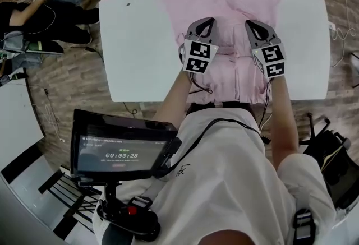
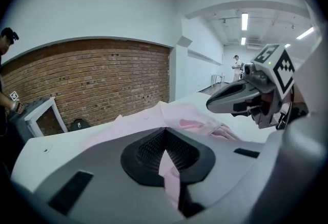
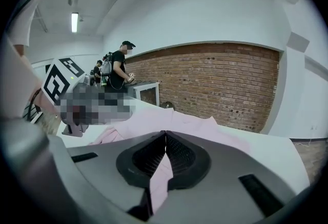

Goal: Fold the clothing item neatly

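Observation:
A pale pink shirt [image 1: 224,0] lies spread on the white table [image 1: 140,42], its near part bunched up and lifted between my two grippers. My left gripper [image 1: 205,24] is shut on a fold of the pink cloth [image 2: 169,177], which hangs down between its pads. Beside it, my right gripper [image 1: 255,26] is shut on another fold of the shirt [image 3: 161,174]. Both grippers point away from me over the shirt's middle. The right gripper [image 2: 241,97] also shows in the left gripper view, above crumpled pink fabric.
A tablet on a stand [image 1: 120,151] sits near my waist. A brick wall [image 2: 92,79] stands behind the table. People stand at the room's side [image 3: 119,72], another sits at the left [image 1: 33,14]. Cables [image 1: 342,31] trail past the table's right edge.

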Available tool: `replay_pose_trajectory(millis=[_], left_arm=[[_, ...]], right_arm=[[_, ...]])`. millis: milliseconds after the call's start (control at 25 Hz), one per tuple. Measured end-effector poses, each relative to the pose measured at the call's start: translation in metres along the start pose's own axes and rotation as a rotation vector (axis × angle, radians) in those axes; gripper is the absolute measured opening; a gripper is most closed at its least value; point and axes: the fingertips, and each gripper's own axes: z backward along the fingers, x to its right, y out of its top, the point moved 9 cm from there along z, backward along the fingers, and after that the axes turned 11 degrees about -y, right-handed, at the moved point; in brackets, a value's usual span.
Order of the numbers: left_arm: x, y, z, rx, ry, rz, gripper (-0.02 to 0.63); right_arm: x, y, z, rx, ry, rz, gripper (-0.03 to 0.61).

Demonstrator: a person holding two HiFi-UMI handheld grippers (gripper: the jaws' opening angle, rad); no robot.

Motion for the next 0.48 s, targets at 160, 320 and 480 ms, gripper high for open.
replay_pose_trajectory(millis=[160, 320, 480], left_arm=[[-0.010, -0.013, 0.016, -0.008, 0.028, 0.042, 0.003], [-0.021, -0.028, 0.017, -0.011, 0.040, 0.066, 0.003], [-0.045, -0.039, 0.020, -0.027, 0.056, 0.090, 0.003]], right_arm=[[-0.006, 0.005, -0.019, -0.015, -0.027, 0.062, 0.006], [-0.001, -0.004, -0.053, -0.057, -0.079, 0.152, 0.067], [-0.007, -0.004, -0.094, -0.085, -0.067, 0.253, 0.150]])
